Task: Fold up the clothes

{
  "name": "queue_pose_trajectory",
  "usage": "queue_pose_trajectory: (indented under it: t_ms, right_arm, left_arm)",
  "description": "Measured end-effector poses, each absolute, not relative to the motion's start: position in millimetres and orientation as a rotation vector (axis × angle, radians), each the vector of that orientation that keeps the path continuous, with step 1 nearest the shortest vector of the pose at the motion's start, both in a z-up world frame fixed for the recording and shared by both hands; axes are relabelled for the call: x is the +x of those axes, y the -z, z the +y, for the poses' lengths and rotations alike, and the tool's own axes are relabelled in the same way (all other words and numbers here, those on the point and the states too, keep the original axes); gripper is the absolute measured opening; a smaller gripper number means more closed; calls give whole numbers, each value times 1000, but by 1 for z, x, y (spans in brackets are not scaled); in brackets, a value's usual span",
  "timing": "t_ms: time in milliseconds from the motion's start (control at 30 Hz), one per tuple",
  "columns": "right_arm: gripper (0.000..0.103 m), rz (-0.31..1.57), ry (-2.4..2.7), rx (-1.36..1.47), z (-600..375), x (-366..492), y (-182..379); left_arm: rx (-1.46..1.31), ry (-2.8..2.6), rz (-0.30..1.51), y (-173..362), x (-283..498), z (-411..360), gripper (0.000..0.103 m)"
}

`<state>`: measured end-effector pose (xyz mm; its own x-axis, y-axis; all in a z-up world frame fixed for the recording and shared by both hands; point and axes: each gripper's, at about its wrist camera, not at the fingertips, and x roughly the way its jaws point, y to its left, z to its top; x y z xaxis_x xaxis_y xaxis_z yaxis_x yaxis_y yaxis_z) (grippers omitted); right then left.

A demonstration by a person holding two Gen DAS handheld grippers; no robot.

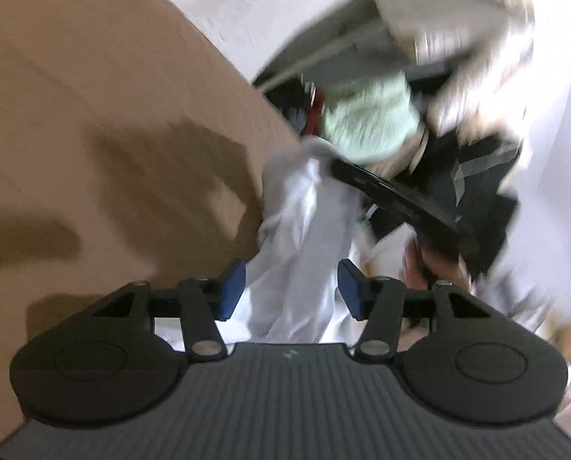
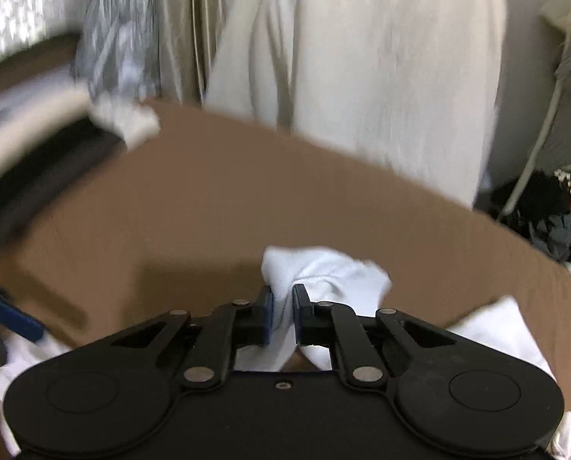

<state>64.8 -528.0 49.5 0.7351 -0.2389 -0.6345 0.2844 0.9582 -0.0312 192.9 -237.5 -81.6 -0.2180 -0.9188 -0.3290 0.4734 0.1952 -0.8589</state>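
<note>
A white garment runs in a bunched strip from my right gripper down to my left gripper, at the edge of the brown table. The left gripper's blue pads stand wide apart, and the cloth passes loosely between them unpinched. In the right wrist view my right gripper is shut on a fold of the white garment, just above the brown table. More white cloth hangs below it. A blue pad of the left gripper shows at the far left.
Beyond the table edge lies a heap of clothes with a mint-green piece and dark garments. A hand holds the right gripper. A person in white stands behind the table. Blurred white and dark items lie at its left.
</note>
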Motion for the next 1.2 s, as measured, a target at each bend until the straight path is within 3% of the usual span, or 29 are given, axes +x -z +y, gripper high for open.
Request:
queue_pose_trajectory:
  t_ms: [133, 233, 300, 400, 567, 700, 833, 933, 1067, 1200]
  right_arm:
    - [12, 516, 243, 48, -506, 77, -98]
    - [12, 437, 156, 43, -486, 94, -127]
    - [12, 413, 73, 43, -472, 107, -141]
    - [12, 388, -49, 89, -458, 117, -152]
    - [12, 374, -157, 219, -453, 120, -151]
    - [13, 446, -146, 306, -470, 137, -137]
    - [13, 468, -160, 429, -486, 125, -113]
    - [13, 473, -173, 440, -486, 120, -103]
    - [13, 501, -250, 457, -486, 118, -100]
    - [13, 532, -339, 489, -488, 122, -98]
  left_arm:
    - [-493, 1427, 1012, 72, 195, -231, 54]
    - [-504, 1536, 909, 62, 199, -220, 71]
    - [-563, 1562, 850, 58, 205, -206, 72]
    - [-572, 1477, 773, 54, 213, -188, 82]
    - [-583, 1334, 647, 47, 225, -159, 82]
    - [-808, 1298, 630, 47, 243, -131, 82]
    - [-647, 1166, 488, 37, 234, -131, 82]
    - [-552, 1237, 575, 38, 236, -148, 82]
    - [-627, 1293, 679, 51, 235, -163, 82]
    - [-279, 1402, 535, 45, 208, -191, 82]
